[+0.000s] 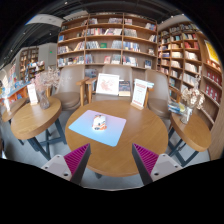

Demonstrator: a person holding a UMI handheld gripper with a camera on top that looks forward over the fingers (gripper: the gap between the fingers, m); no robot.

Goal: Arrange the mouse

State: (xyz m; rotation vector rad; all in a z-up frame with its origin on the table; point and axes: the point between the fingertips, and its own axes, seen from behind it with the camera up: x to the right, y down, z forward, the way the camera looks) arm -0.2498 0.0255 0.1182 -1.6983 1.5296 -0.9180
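Gripper (pixel 112 160) at bottom centre, fingers wide apart, holding nothing. Just beyond, mouse (pixel 100 125) sits on pale mat (pixel 98 129), centre-left of round bench (pixel 135 135). Bookshelves (pixel 110 42) fill upper bkgd.

A library or bookshop interior. Ahead of the fingers stands a round light-brown wooden table (pixel 135 135). To the left of the fingers is a second round wooden table (pixel 30 118) on dark legs; to the right, part of a third wooden table (pixel 195 128). Beyond them, tall wooden bookshelves (pixel 108 42) filled with colourful books line the far wall, and more wooden bookshelves (pixel 188 55) run along the right side. Light-coloured chairs (pixel 72 82) stand behind the tables.
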